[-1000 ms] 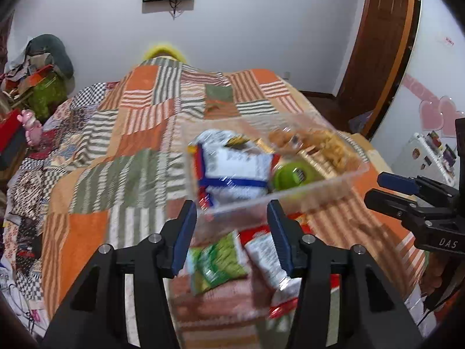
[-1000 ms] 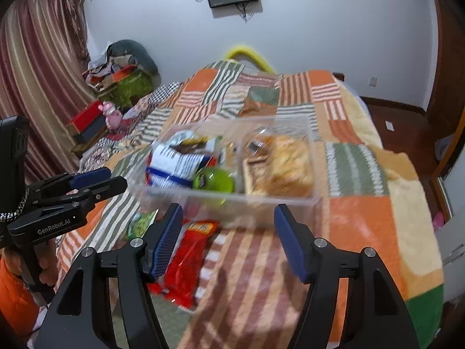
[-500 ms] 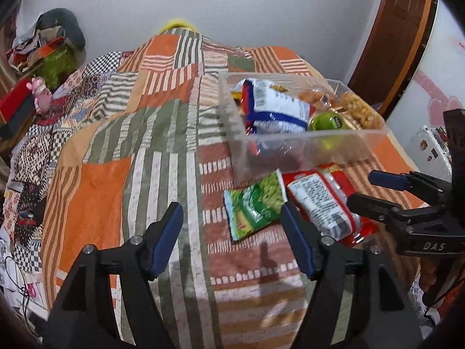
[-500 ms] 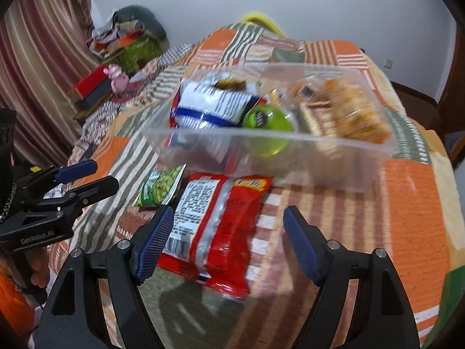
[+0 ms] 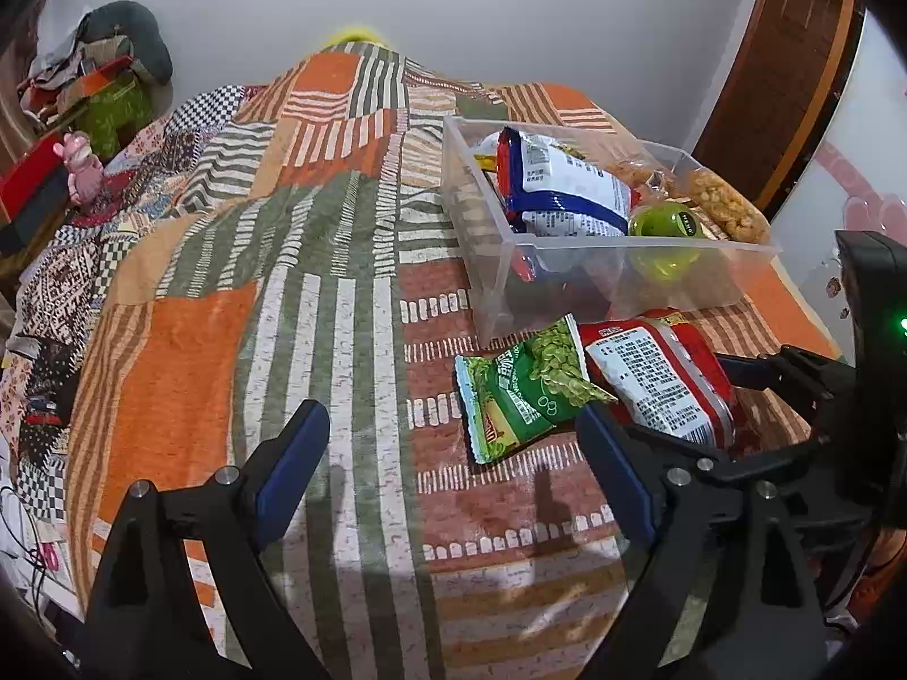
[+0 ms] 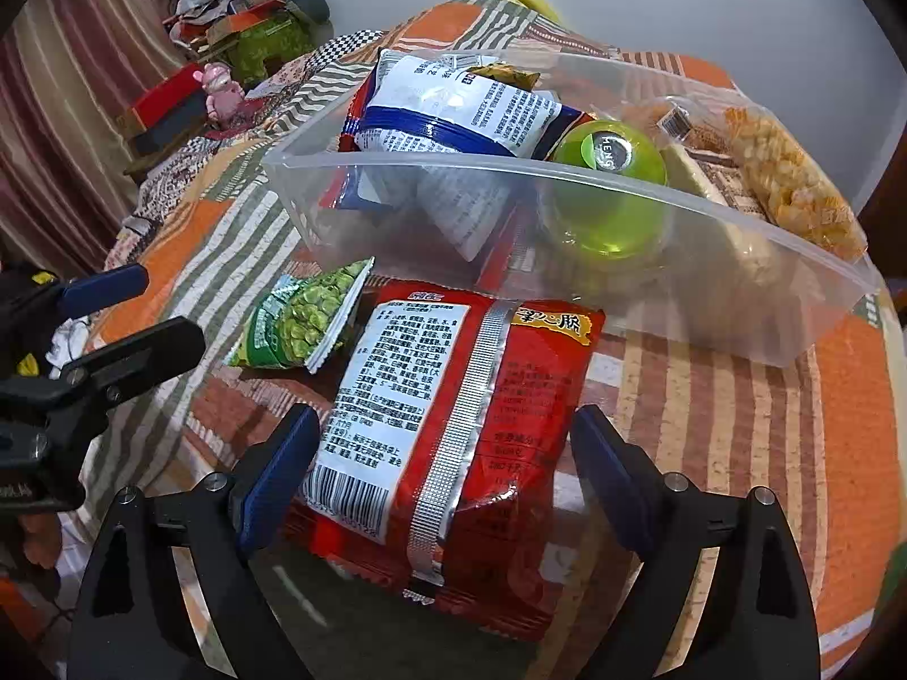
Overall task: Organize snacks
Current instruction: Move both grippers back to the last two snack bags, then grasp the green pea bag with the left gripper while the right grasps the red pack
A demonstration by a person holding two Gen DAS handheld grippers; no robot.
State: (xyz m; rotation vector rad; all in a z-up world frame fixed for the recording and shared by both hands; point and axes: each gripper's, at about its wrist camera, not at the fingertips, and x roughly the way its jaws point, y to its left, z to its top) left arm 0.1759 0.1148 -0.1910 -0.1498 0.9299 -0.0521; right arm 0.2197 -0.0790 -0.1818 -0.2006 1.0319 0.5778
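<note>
- I am at the pick-up step: two snacks lie loose on the quilted bed, just in front of the clear bin, which already holds a blue-and-white bag, a green cup and a bag of puffed snacks.
- My right tongs straddle the near end of the red packet. Their jaws are opening, and the packet sits between them with the pads not pressing on it, so nothing is held on that side.
- My left tongs are also opening, with only the bedspread between the pads. The green pea packet lies just ahead of the right-hand finger, outside the gap.
- The green packet overlaps one edge of the red one and rests close to the bin's near corner.
- Next, I judge the right side should settle lower and close across the red packet's width, then lift it over the bin wall.
- The left side needs to shift toward the green packet before closing.
- The red bag looks puffy and slick, so a grip at its edge may slip.
</note>
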